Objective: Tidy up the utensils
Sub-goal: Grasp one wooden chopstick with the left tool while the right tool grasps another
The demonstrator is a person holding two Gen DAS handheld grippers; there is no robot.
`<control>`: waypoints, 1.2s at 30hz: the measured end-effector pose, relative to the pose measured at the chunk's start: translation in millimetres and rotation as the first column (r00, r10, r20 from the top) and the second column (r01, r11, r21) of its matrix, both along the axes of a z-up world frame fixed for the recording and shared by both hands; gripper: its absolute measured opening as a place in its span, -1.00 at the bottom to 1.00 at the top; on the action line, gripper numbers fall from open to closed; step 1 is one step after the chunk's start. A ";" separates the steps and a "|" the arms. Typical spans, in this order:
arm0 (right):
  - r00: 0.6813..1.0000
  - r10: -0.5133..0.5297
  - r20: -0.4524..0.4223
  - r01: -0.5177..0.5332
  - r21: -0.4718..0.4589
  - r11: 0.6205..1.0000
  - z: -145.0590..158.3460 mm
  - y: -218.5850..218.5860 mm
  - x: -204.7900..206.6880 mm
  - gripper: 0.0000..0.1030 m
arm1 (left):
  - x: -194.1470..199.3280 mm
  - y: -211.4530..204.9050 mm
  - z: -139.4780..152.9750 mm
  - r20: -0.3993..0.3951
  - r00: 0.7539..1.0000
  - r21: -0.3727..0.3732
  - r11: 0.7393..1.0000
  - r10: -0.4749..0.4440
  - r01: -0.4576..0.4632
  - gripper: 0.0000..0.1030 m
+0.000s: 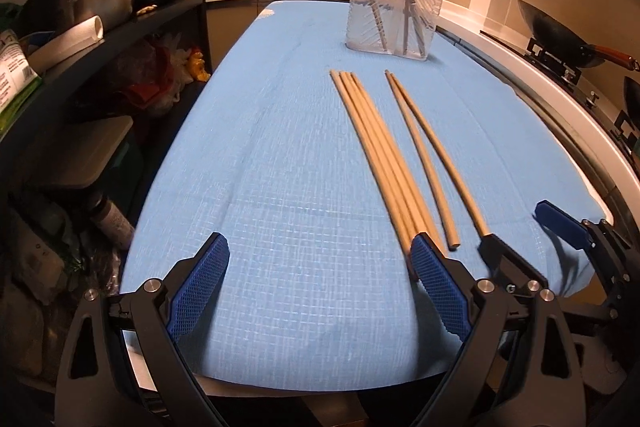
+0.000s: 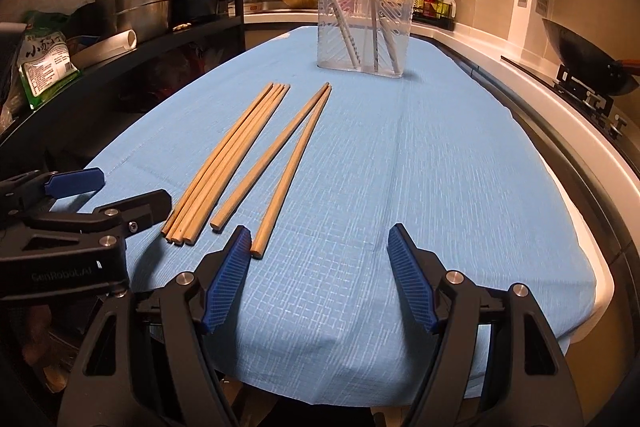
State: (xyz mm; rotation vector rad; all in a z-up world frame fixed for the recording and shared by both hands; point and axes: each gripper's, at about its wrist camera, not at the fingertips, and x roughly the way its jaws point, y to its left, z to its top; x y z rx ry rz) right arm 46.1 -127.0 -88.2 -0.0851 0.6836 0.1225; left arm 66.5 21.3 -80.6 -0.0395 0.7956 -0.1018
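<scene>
Chopsticks (image 2: pixel 236 155) loose on blue cloth (image 2: pixel 440 167); clear holder (image 2: pixel 362 27) beyond, path unobstructed.

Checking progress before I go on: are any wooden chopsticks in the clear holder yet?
No, all six wooden chopsticks lie on the blue cloth, apart from the holder.

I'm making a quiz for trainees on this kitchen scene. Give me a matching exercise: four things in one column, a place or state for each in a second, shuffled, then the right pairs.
Things:
1. bundle of four chopsticks
2. pair of chopsticks
3. clear utensil holder
4. wok

Places or states:
A. on the stove beside the table
B. upright at the far end of the blue cloth
C. tips together, near ends spread apart
D. lying packed side by side

Pairs: 1-D, 2-C, 3-B, 4-A
</scene>
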 end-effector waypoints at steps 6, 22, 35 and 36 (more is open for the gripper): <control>1.000 -0.007 -0.019 0.008 0.022 1.000 0.2 -5.5 1.0 0.36 | -2.6 8.7 2.2 -0.012 1.000 0.011 1.000 0.003 -0.003 0.74; 1.000 -0.014 -0.027 0.014 0.020 1.000 0.8 -12.5 3.0 0.36 | -5.7 -11.7 0.2 -0.034 0.999 0.047 0.999 -0.022 0.023 0.74; 0.995 0.015 0.097 -0.019 0.044 0.999 -9.0 -5.7 3.4 0.36 | -11.2 -0.9 -2.3 0.074 0.997 -0.008 1.000 -0.013 0.013 0.48; 0.994 0.015 0.105 -0.021 0.057 0.998 -10.2 -7.5 2.4 0.35 | -13.6 -1.4 -3.6 0.093 0.996 -0.018 1.000 -0.006 0.008 0.47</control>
